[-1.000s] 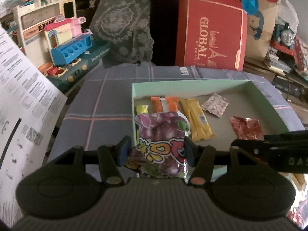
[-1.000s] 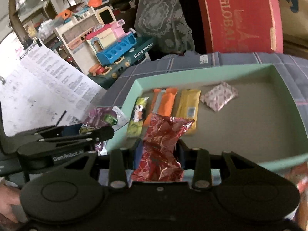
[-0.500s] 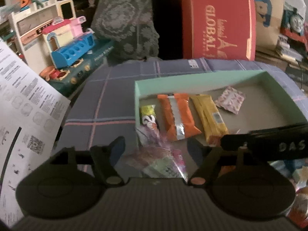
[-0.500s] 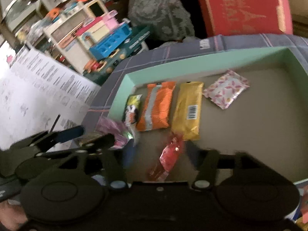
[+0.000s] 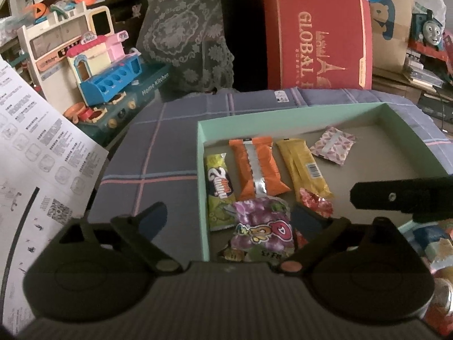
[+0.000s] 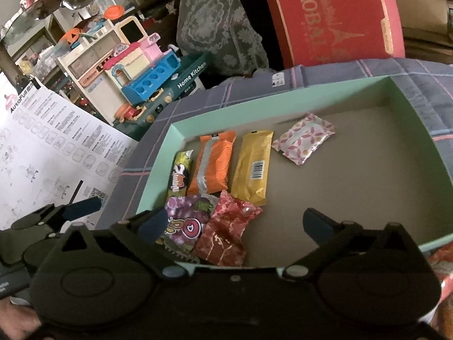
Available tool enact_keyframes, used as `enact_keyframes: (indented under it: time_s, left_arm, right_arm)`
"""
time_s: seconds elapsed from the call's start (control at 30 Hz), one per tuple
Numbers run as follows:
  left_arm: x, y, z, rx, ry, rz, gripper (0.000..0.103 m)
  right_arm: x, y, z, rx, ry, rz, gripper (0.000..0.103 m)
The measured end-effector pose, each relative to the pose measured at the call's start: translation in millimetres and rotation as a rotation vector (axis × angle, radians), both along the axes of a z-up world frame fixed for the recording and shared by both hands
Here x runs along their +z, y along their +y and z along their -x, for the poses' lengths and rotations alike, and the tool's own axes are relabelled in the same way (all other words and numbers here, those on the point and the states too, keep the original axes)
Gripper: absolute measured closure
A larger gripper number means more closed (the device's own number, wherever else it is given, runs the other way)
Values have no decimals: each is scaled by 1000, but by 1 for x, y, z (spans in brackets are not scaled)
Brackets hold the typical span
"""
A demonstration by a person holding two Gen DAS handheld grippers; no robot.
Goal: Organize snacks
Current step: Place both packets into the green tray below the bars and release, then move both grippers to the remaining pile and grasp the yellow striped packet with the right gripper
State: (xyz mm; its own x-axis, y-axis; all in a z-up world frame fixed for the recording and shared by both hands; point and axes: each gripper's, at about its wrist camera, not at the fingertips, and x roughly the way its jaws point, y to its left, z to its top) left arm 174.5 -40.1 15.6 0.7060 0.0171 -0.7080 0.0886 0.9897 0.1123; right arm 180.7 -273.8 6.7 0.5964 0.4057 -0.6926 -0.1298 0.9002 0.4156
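Both grippers hover over the near left corner of a mint-green cardboard tray (image 6: 175,126) on a blue-grey plaid cloth (image 5: 158,130).

Left gripper (image 5: 232,221): jaws spread wide and opening, pads touching nothing. The purple grape snack bag (image 5: 262,228) lies loose on the tray floor between the fingers, clear of both. The left finger sits outside the tray wall over the cloth, the right finger inside the tray.

Right gripper (image 6: 236,223): jaws wide and opening too. The crinkled red foil snack packet (image 6: 226,232) lies flat in the tray between the fingers, touching neither pad, its left edge just beside the purple bag.

Back row in the tray, left to right: a yellow-green bar wrapper (image 6: 180,172) against the left wall, an orange packet with a silver seam (image 6: 213,164), a yellow bar with its barcode up (image 6: 253,167), then a pink-and-white patterned sachet (image 6: 304,138) set apart and tilted. The right half of the tray floor is bare.

The left gripper's finger (image 6: 82,208) shows at the left of the right wrist view; part of the right gripper crosses the right edge of the left wrist view.

Around the table: a printed instruction sheet (image 5: 36,153) at left, a toy kitchen set (image 6: 136,76) behind it, a red "GLOBAL" box (image 5: 320,34) at the back, and a lace-covered cushion (image 5: 187,39).
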Motion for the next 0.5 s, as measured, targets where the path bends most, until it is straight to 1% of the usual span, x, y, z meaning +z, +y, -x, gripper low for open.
enact_keyframes:
  time_s: [0.07, 0.27, 0.37, 0.5]
  left_arm:
    - [4, -2, 8, -5, -4, 0, 0]
    - [13, -12, 34, -25, 10, 12, 0]
    - [16, -18, 46, -37, 16, 24, 0]
    - [18, -30, 65, -64, 28, 46, 0]
  right_arm:
    - [4, -4, 7, -9, -7, -1, 0]
    - [15, -19, 33, -36, -8, -20, 0]
    - [20, -29, 53, -51, -17, -29, 0]
    - [25, -48, 82, -74, -42, -16, 0]
